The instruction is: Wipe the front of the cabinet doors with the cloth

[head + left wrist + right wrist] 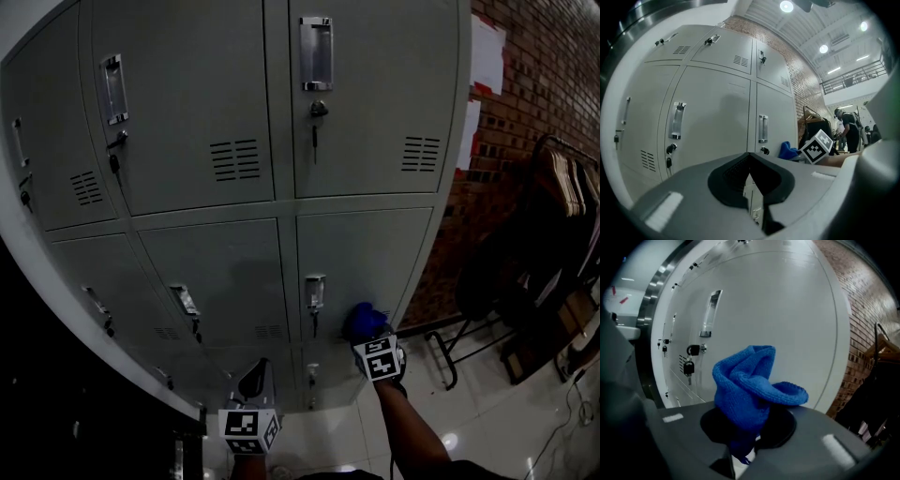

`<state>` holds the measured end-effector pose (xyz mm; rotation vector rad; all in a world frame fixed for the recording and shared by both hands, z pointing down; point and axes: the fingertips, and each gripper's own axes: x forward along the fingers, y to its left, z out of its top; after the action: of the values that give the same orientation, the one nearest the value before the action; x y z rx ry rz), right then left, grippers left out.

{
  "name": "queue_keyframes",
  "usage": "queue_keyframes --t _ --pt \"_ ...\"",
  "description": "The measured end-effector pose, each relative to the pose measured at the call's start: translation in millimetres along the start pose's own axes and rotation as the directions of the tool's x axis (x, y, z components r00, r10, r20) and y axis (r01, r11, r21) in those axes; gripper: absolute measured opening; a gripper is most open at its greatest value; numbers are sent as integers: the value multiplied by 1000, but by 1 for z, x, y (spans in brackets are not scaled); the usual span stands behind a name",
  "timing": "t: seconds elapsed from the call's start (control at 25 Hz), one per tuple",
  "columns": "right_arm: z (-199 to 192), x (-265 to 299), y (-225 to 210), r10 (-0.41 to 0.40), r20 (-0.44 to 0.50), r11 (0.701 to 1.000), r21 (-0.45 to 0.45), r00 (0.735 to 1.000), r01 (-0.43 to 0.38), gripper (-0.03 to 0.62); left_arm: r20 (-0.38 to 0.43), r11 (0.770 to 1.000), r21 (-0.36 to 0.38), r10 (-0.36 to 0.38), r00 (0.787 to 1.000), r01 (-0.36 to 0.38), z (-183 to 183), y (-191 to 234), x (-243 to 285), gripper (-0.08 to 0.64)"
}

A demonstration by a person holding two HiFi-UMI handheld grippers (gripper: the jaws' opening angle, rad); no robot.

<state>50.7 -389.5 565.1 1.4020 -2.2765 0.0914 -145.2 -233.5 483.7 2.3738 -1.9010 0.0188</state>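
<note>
In the right gripper view, the right tool pinches the cloth.

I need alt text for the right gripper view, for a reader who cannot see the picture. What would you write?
The right gripper holds a bunched blue cloth between its jaws, just in front of a pale grey cabinet door. A metal handle and a key in a lock show at left, a brick wall at right.
</note>
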Motion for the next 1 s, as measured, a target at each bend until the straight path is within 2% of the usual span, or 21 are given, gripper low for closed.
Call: queue_keyframes --t 0.2,0.44,0.72,0.8,0.88,1.0 --pt "27 5 49 84 30 993 -81 996 -81 74 -12 1000 -4 12 1000 -12 -6 5 -2 11" --pt "40 14 92 182 44 982 -62 982 -179 74 25 998 -8 55 998 -55 2 18 -17 9" --pt "39 11 101 190 44 979 -85 981 -186 74 12 997 -20 73 997 -73 -5 24 -26 11" --pt "38 1 98 196 56 979 -63 979 -193 74 5 998 -17 66 998 -66 -6 20 -24 11" --pt "40 -15 93 215 87 977 -1 973 -215 75 0 998 -19 52 999 -52 -7 13 -22 9" --pt "49 -43 89 226 147 970 57 963 -236 75 18 998 -63 7 1000 -6 0 1 -20 11"
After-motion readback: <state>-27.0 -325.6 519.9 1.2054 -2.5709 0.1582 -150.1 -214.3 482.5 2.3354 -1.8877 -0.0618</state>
